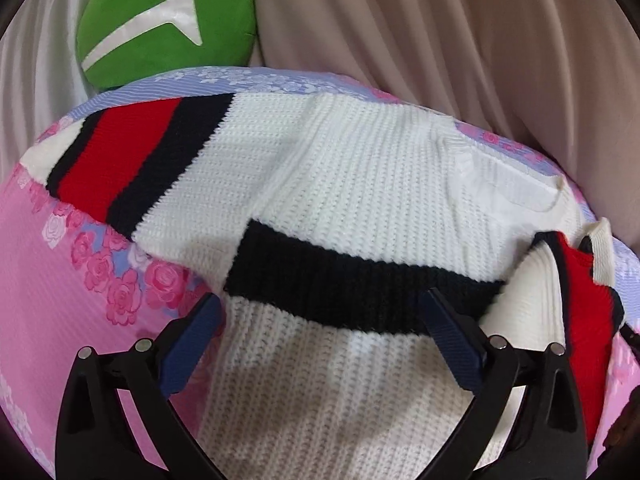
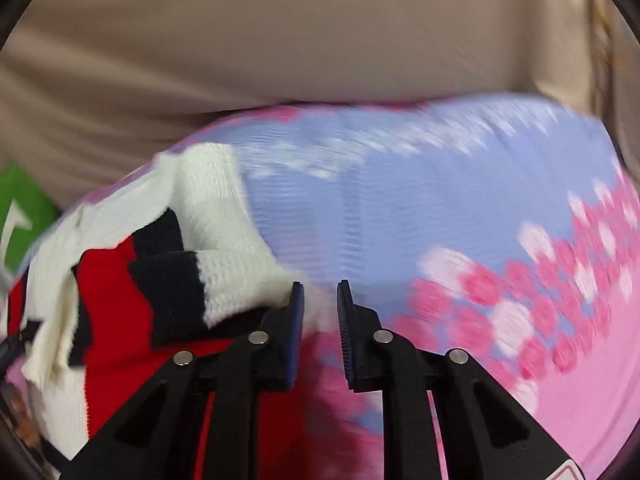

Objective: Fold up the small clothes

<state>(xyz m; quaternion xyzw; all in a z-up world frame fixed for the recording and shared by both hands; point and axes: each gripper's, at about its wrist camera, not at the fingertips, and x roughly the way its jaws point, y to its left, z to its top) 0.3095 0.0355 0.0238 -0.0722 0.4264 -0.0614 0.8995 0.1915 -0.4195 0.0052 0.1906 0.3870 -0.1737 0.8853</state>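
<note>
A white knit sweater (image 1: pixel 360 184) with navy and red stripes lies spread on a pink and lilac floral bed cover (image 1: pixel 60 300). Its left sleeve (image 1: pixel 132 160) stretches out to the left. Its right sleeve (image 1: pixel 580 292) is folded up at the right. My left gripper (image 1: pixel 320 320) is open wide, its jaws straddling the navy hem band (image 1: pixel 360 292) with nothing between the pads. In the right wrist view the striped sleeve (image 2: pixel 160 280) lies bunched at the left. My right gripper (image 2: pixel 320 304) is narrowly open beside the sleeve's white cuff (image 2: pixel 248 280), with its left finger (image 2: pixel 294 312) at the cuff.
A green cushion (image 1: pixel 160 24) with a white mark sits at the far left edge of the bed. Beige curtains (image 1: pixel 440 32) hang behind the bed. Bare floral cover (image 2: pixel 480 240) stretches to the right of the sweater.
</note>
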